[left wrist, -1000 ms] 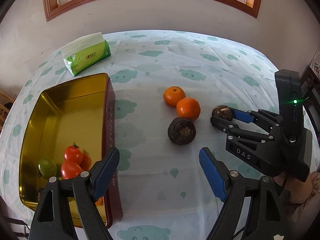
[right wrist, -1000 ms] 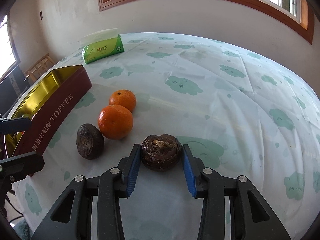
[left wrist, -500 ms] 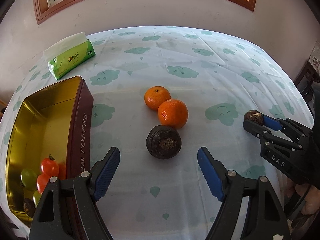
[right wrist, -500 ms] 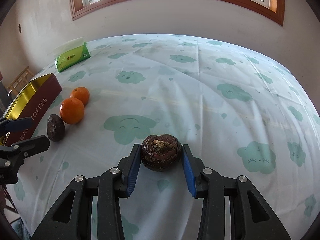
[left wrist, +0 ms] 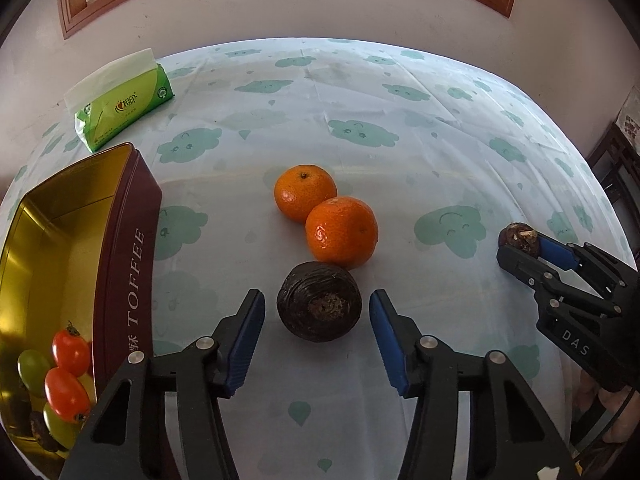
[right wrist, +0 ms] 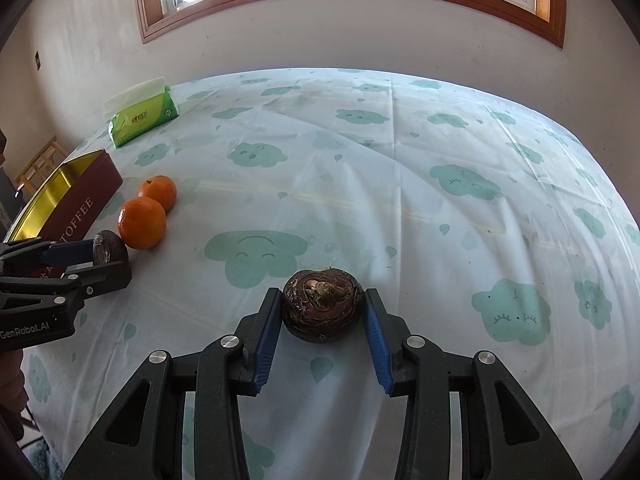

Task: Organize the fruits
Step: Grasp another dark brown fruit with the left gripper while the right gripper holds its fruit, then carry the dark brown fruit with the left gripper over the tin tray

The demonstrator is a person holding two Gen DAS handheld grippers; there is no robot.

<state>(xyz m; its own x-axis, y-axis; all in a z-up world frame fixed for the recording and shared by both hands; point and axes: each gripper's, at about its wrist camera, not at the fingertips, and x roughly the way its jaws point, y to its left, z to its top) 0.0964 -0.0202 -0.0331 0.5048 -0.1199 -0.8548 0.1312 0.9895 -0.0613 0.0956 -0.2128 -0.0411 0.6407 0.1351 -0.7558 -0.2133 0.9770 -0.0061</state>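
Since a second ago the left gripper (left wrist: 318, 338) has come in over the dark round fruit (left wrist: 319, 306), which now sits between its blue pads; the jaws are closing, with a thin gap on each side and no contact yet. The right gripper (right wrist: 323, 322) has swung away to the right, and its pads pinch a second dark fruit (right wrist: 322, 305) from both sides, seemingly held just above the tablecloth (right wrist: 400, 184).

The step in hand looks like the left pickup. Next the pads must meet the fruit's sides squarely, then lift it and carry it left to the open toffee tin (left wrist: 138, 248). The near orange (left wrist: 342, 232) touches the dark fruit, so a sideways nudge could roll it.

Count: two oranges, the far one (left wrist: 305, 192) touching the near one; two dark fruits outside the tin; in the tin, two red tomatoes (left wrist: 70, 352), at least two green ones, and a dark fruit partly hidden. One green tissue pack (left wrist: 122, 108) lies at the back.
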